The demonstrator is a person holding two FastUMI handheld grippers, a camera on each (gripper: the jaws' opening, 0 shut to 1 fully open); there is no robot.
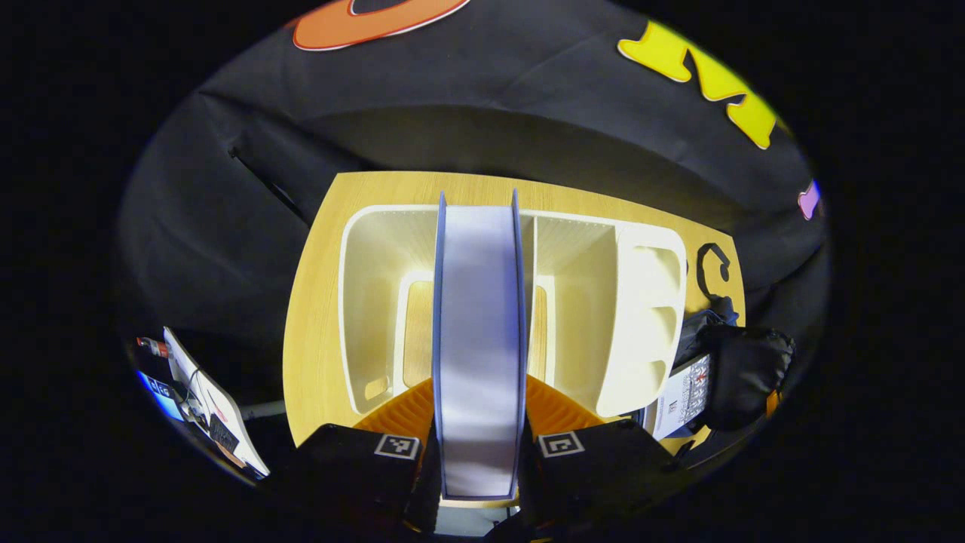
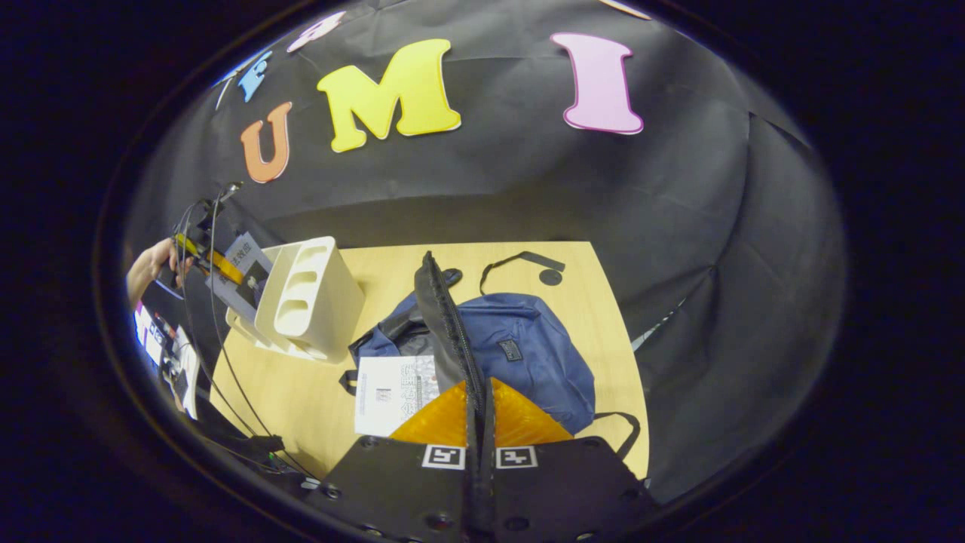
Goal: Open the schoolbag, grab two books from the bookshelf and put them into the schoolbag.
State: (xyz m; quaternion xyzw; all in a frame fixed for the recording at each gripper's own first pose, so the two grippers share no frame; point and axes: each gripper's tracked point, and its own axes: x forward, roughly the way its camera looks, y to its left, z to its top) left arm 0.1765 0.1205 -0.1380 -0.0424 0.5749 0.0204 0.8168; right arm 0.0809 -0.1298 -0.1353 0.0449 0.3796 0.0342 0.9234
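In the left gripper view, the left tool (image 1: 479, 452) is clamping one book (image 1: 479, 339) between its two fingers, pressing on both covers. The book is standing on edge with its page block facing the camera, reaching up and away from the tool over the white bookshelf (image 1: 641, 317). The bookshelf is lying below and behind the book on the wooden desk (image 1: 309, 302), showing open compartments on either side of the book. Bare desk is running along the bookshelf's left side up to the desk's edge, and the black booth wall is standing beyond the far edge. Right of the bookshelf, a second book (image 1: 682, 396) with a white cover is showing beside a dark bag part.

In the right gripper view, the right tool (image 2: 479, 430) is closing tight on the zipper edge (image 2: 445, 317) of the blue schoolbag (image 2: 528, 347), lifting that flap upright. The schoolbag is lying on the desk (image 2: 301, 400) directly ahead of the tool, right of the bookshelf (image 2: 309, 298). One white-covered book (image 2: 384, 392) is lying against the schoolbag's left side. Open desk is stretching in front of the bookshelf. Beyond the bookshelf, a hand (image 2: 151, 264) is holding the left tool with its book (image 2: 245, 275).
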